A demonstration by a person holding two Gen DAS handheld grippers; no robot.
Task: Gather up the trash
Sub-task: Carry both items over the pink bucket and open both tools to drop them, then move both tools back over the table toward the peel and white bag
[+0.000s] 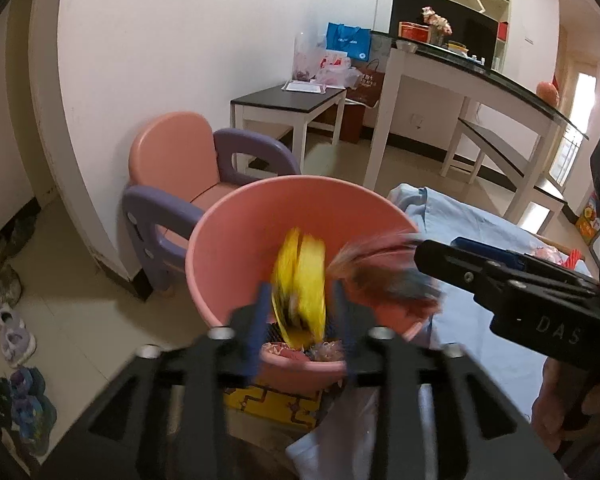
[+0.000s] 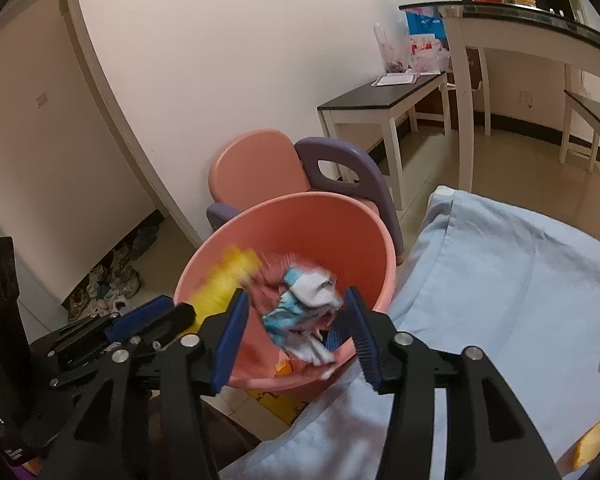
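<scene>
A pink bucket (image 1: 236,240) stands below both grippers, with wrappers lying on its bottom. My left gripper (image 1: 300,320) is open above its near rim, and a blurred yellow wrapper (image 1: 300,280) hangs loose between the blue pads, over the bucket. To its right a blurred red and blue wrapper (image 1: 384,276) is in the air by my right gripper (image 1: 432,252). In the right wrist view, my right gripper (image 2: 296,336) is open over the bucket (image 2: 300,208), with a crumpled blue and white wrapper (image 2: 300,308) loose between its pads. The yellow wrapper (image 2: 228,276) shows by the left gripper (image 2: 176,314).
A pink and purple child's chair (image 1: 172,168) stands behind the bucket against the white wall. A light blue cloth (image 2: 500,280) covers the surface to the right. A yellow box (image 1: 272,404) lies under the bucket. Shoes (image 1: 12,340) line the floor on the left; a bench (image 1: 288,104) and table (image 1: 460,80) stand beyond.
</scene>
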